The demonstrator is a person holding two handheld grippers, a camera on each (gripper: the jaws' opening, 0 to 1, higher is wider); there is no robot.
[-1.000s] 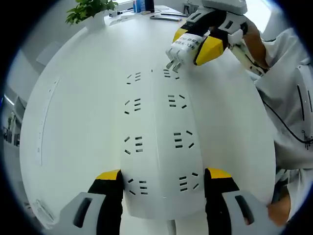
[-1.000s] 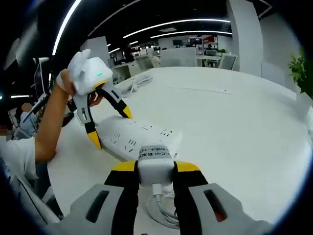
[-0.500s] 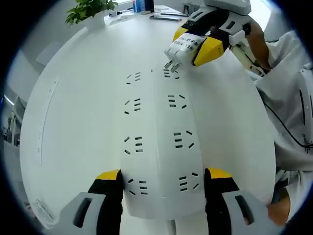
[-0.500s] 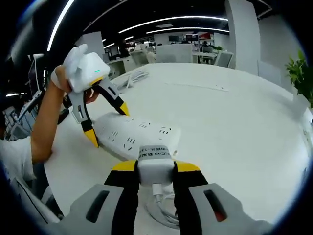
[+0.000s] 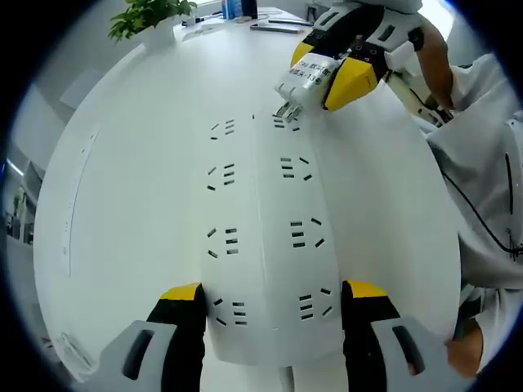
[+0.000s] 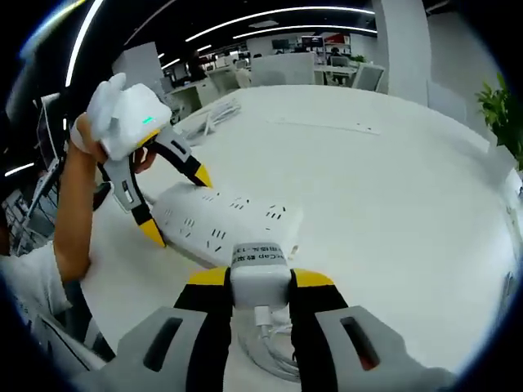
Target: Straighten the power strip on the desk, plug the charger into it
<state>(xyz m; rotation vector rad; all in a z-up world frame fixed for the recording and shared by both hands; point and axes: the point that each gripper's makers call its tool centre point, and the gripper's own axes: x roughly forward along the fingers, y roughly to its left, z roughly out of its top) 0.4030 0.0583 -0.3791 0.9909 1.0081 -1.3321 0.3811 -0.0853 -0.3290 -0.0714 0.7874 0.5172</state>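
"Left gripper view first: what is the left gripper [image 5: 274, 314] doing?"

"Its jaws are straddling the near end of the white power strip [image 5: 265, 237], closed against its two long sides and pinning it to the white desk [image 5: 122, 188]. At the far end, the right gripper [image 5: 323, 75] is pinching the white charger [image 5: 304, 77], with the prongs [image 5: 286, 111] hovering just at the last right-hand socket [image 5: 286, 122]."

"How is the strip likely to handle?"

"Rigid and light, I'd judge, so it is probably prone to sliding on the smooth top; holding it by the sides looks sensible."

"And the right gripper view?"

"The right gripper [image 6: 259, 306] is clamping the charger [image 6: 260, 273] by its flat sides, its white cable [image 6: 270, 347] trailing underneath. The left gripper [image 6: 176, 200] is reaching in steeply, wrist raised, yellow tips bracketing the power strip [image 6: 221, 224]."
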